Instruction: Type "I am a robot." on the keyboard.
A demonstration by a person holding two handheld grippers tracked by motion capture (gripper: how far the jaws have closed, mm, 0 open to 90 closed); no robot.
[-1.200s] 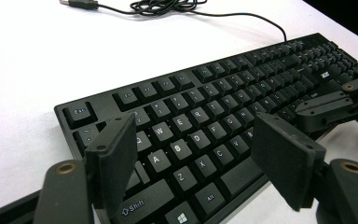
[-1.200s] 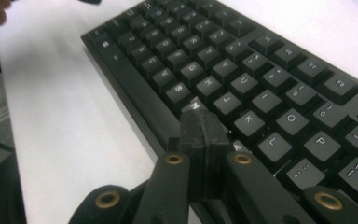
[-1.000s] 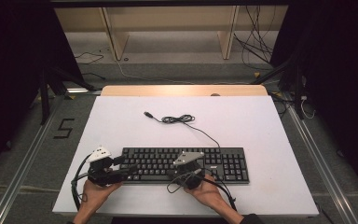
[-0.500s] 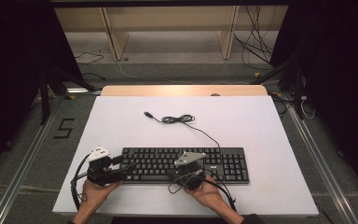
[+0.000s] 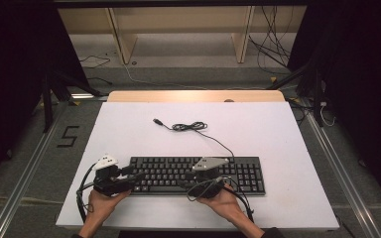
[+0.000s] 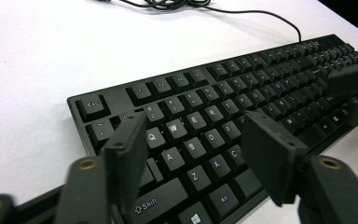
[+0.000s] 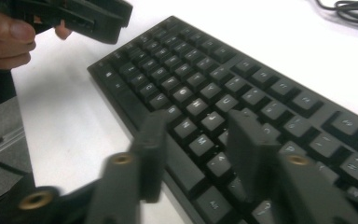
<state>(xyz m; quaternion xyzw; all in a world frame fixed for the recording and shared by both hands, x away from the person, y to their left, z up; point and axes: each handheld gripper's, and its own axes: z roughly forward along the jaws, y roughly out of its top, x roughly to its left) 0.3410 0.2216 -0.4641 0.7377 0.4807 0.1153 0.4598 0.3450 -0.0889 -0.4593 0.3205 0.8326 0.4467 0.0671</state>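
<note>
Hands at the bottom of the frame hold our tools: left gripper [image 5: 135, 174] and right gripper [image 5: 192, 184], jaws apart on both, hover over the black keyboard [image 5: 238, 173] low in the centre; beyond it its cable [image 5: 191, 127] coils on the white table [image 5: 287, 134]; farther up, wooden shelving [image 5: 178, 29] and dark floor.

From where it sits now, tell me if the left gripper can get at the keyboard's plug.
Probably not without moving: the left gripper hovers at the keyboard, while the plug lies far up the table; nothing blocks the way.

Bright white table [image 5: 278, 148], dark surroundings, near tongs blurred, soft shadows
</note>
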